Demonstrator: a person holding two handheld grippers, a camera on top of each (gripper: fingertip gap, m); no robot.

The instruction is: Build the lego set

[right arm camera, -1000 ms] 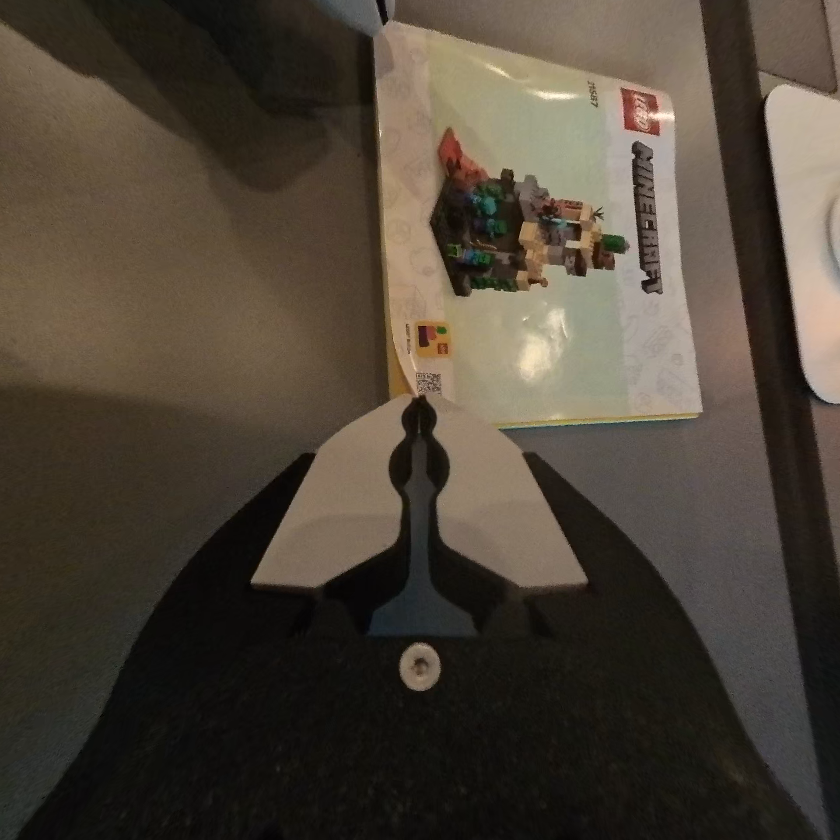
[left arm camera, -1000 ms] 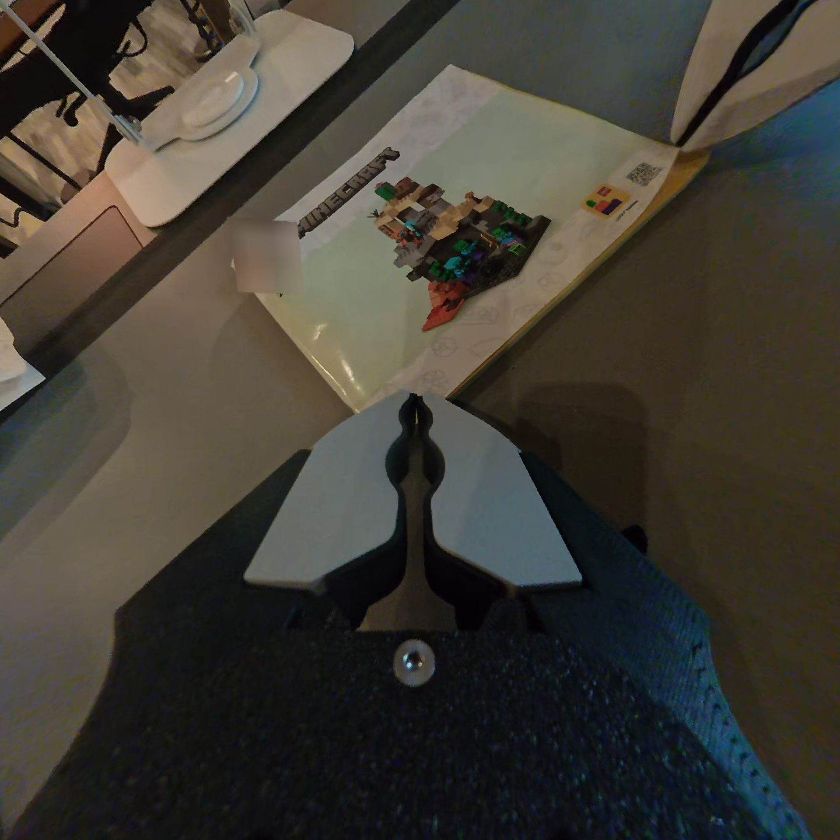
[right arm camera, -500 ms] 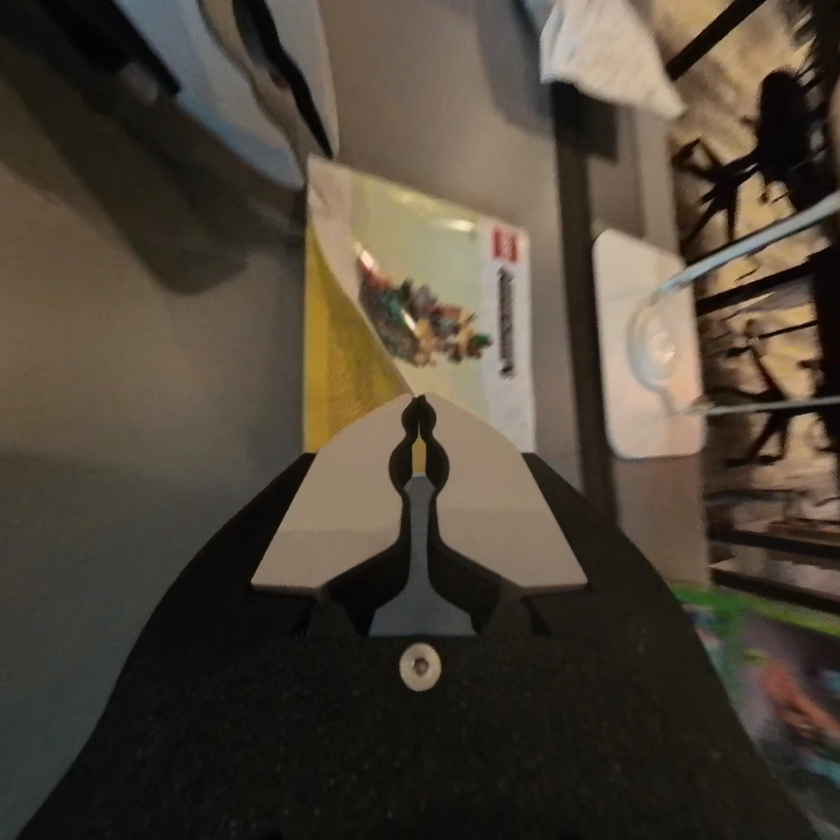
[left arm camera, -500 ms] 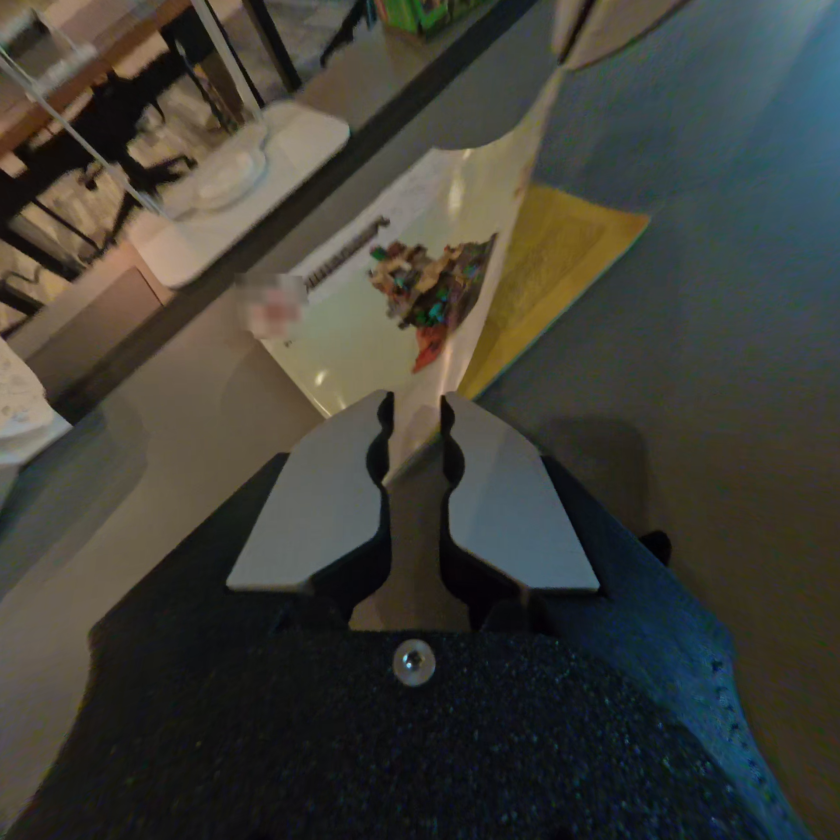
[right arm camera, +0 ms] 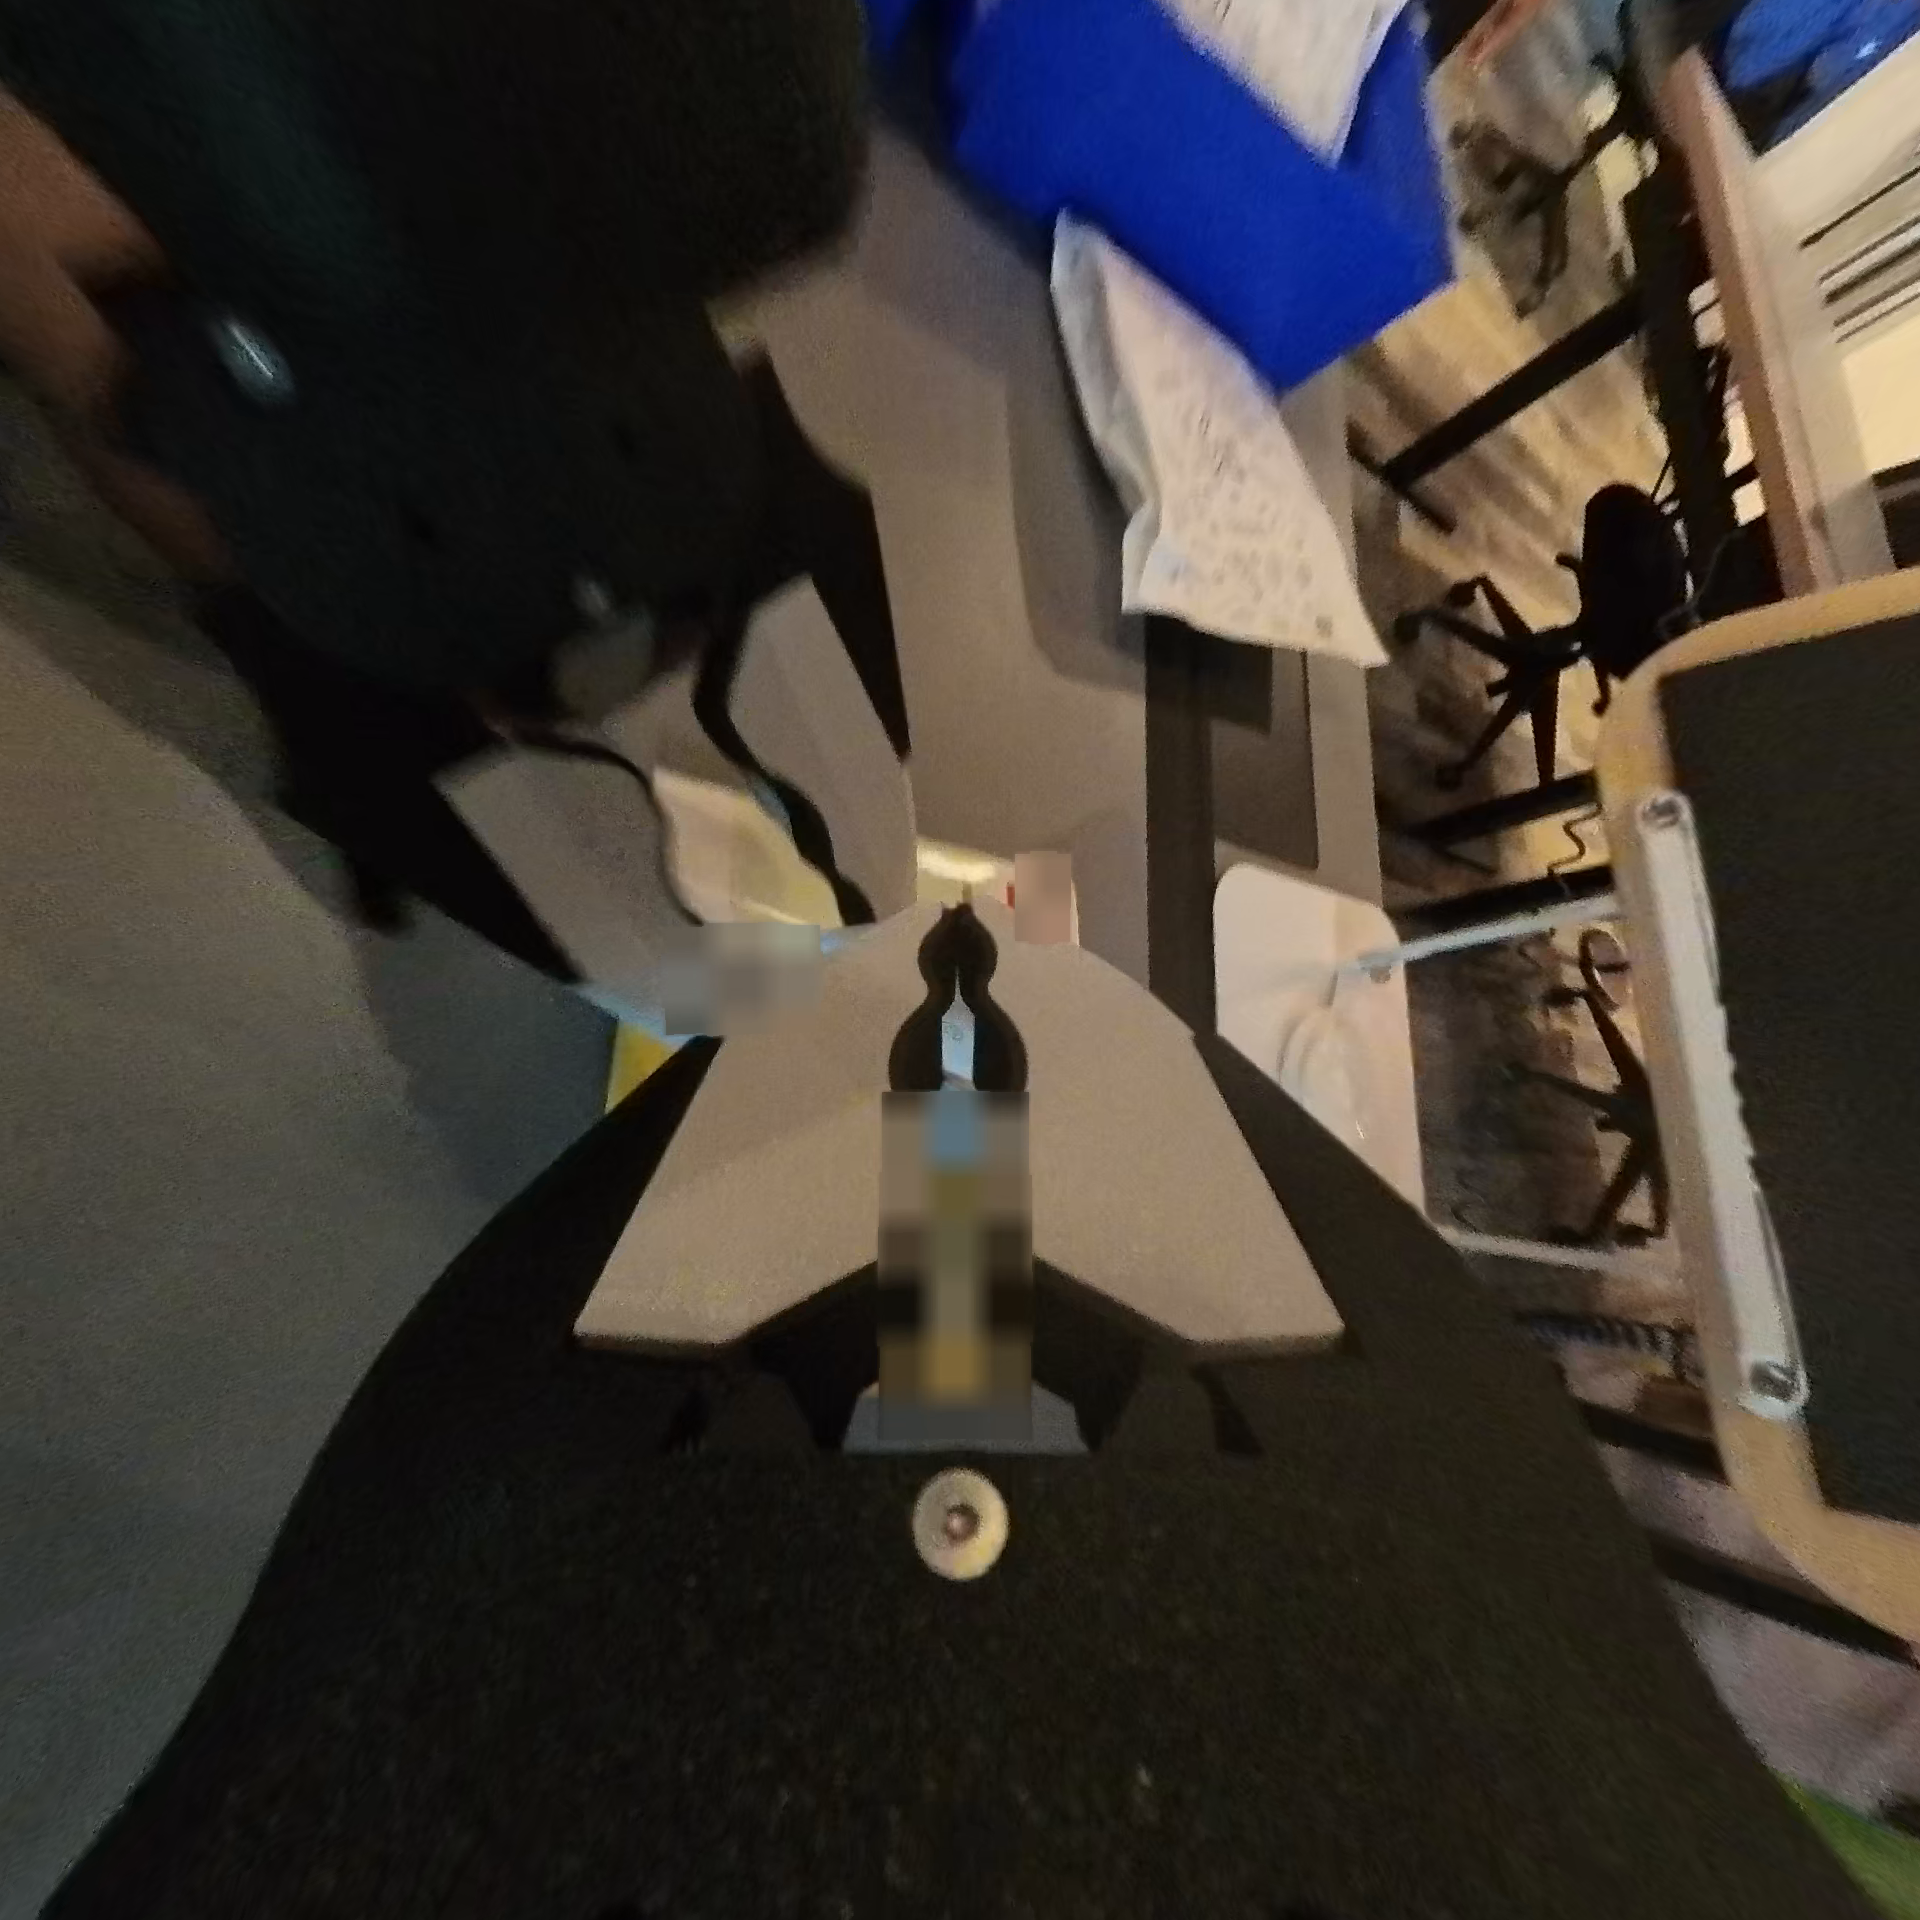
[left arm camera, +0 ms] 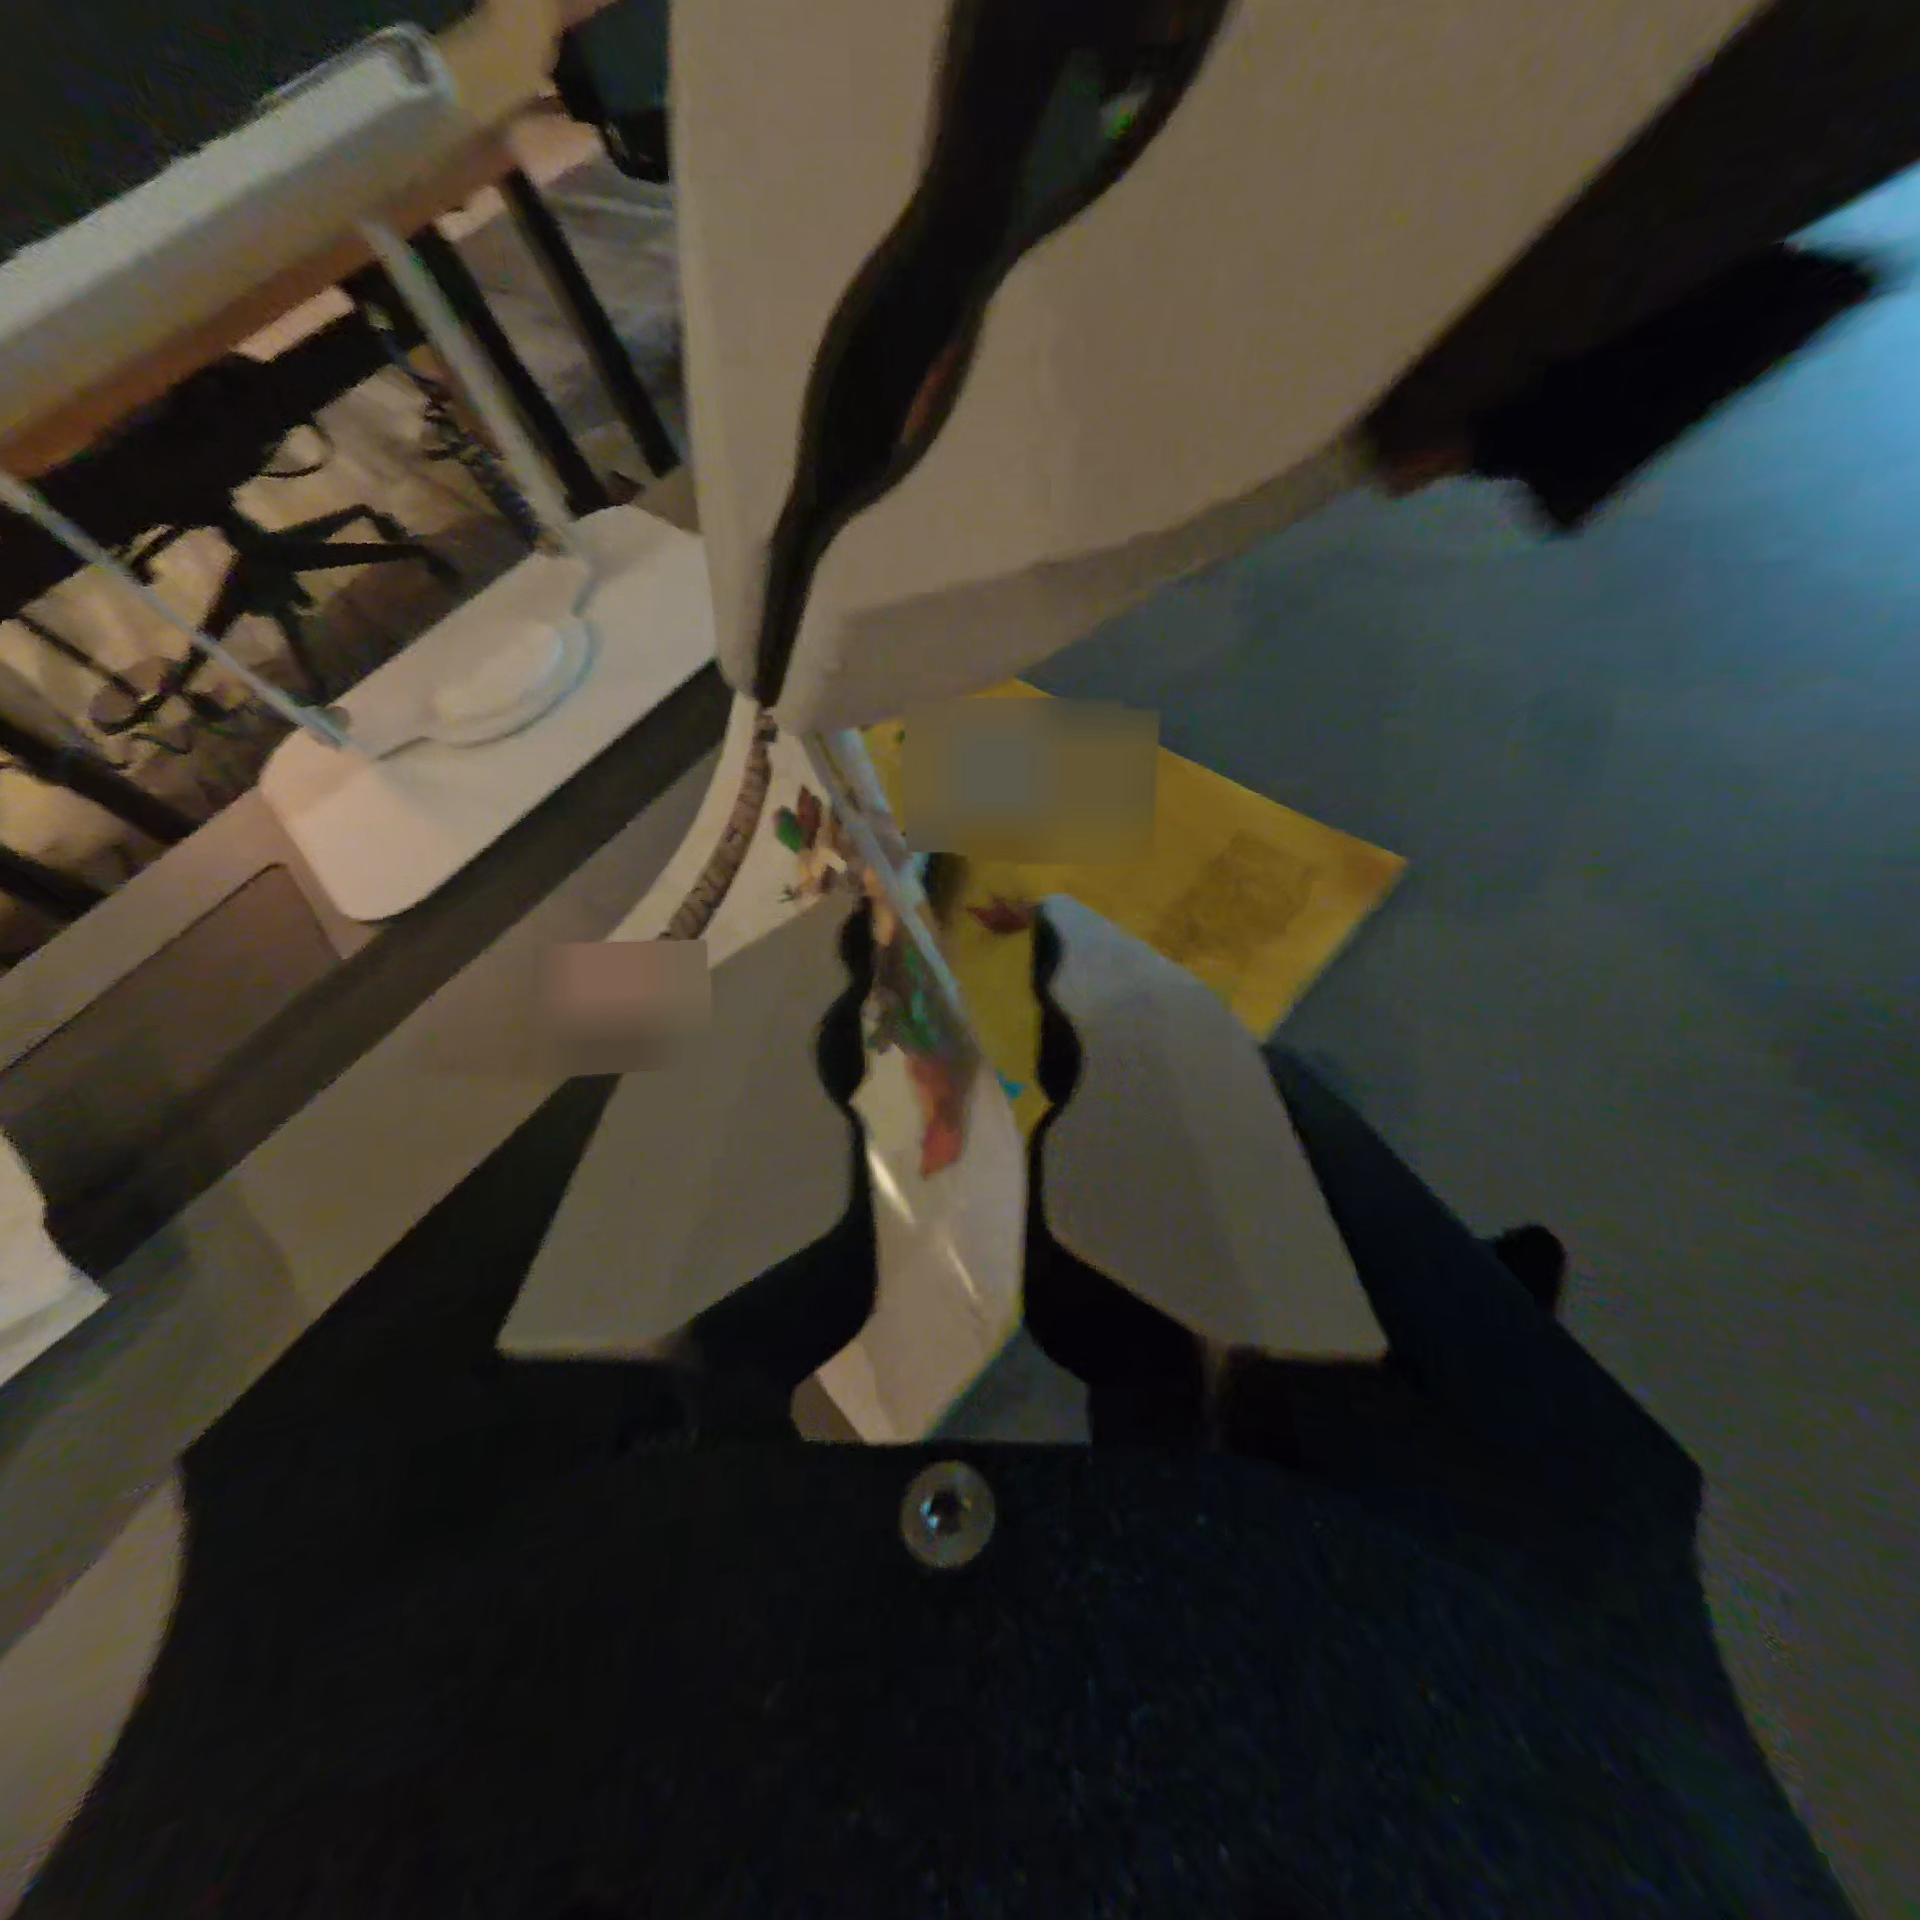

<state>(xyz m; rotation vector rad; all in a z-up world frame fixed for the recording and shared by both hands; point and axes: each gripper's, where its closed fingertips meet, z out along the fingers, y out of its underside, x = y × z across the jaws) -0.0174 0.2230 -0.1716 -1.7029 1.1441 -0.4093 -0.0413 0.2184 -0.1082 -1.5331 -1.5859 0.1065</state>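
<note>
The Lego instruction booklet lies on the grey table (left arm camera: 1558, 935). Its cover (left arm camera: 935, 1195) is lifted and stands on edge, curling up from the yellow inner page (left arm camera: 1226, 883). My right gripper (left arm camera: 774, 691) comes in from above in the left wrist view and is shut on the cover's top edge. In its own view the right gripper (right arm camera: 961, 914) pinches the thin sheet at its tips. My left gripper (left arm camera: 951, 909) is open, low over the table, and the raised cover passes between its two fingers. No bricks are in view.
A white stand base (left arm camera: 468, 769) with a thin rod sits past a dark gap between tables (left arm camera: 312, 987); it also shows in the right wrist view (right arm camera: 1309, 987). A blue object (right arm camera: 1195, 156) and a white bag (right arm camera: 1226, 468) lie farther back. Chairs and desks stand beyond.
My right gripper has lifted the booklet cover up off the yellow page. My left gripper has opened and moved forward, so the cover now stands between its fingers.
</note>
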